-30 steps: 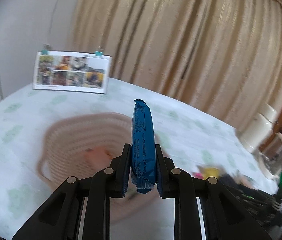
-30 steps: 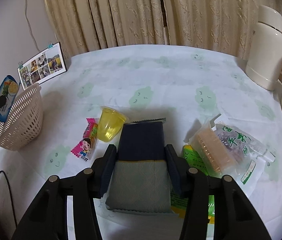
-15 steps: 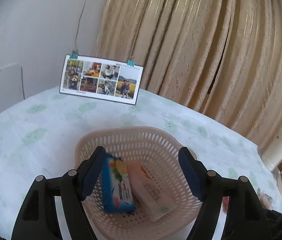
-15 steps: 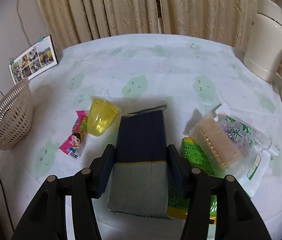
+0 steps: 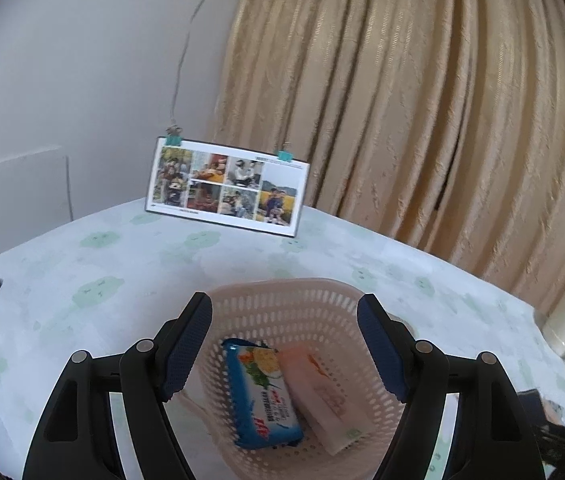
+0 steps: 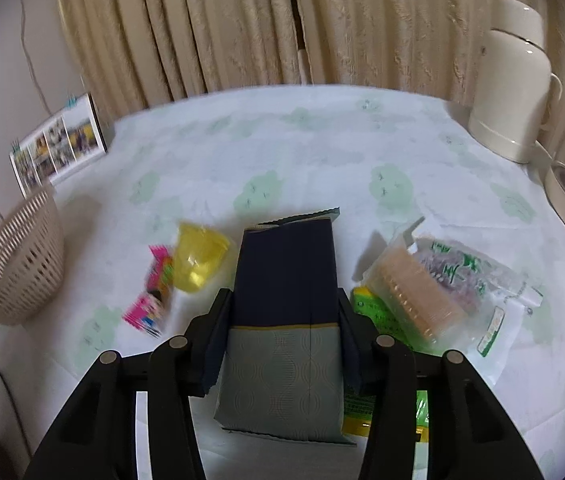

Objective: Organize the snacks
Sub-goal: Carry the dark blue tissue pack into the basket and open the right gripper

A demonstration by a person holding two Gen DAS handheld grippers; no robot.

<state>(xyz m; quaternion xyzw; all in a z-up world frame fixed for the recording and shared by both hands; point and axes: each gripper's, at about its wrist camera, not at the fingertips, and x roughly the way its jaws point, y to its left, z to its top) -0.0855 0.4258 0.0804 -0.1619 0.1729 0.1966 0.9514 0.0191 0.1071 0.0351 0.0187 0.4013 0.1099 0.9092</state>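
While my left gripper (image 5: 284, 344) hangs wide and empty over the basket (image 5: 302, 292), which holds a blue packet (image 5: 262, 396) and a pale packet (image 5: 322, 396), my right gripper (image 6: 282, 336) grips the dark pouch (image 6: 286, 280); other snacks remain on the bench (image 6: 282, 152).

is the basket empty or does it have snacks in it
Not empty: the basket holds two packets lying side by side on its floor, a blue packet and a pale packet.

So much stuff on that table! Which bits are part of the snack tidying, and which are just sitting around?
Part of the job: basket, blue packet, pale packet, dark packet, yellow jelly cup, pink sweet, biscuit bag.

Just lying about: photo card, thermos, curtain.
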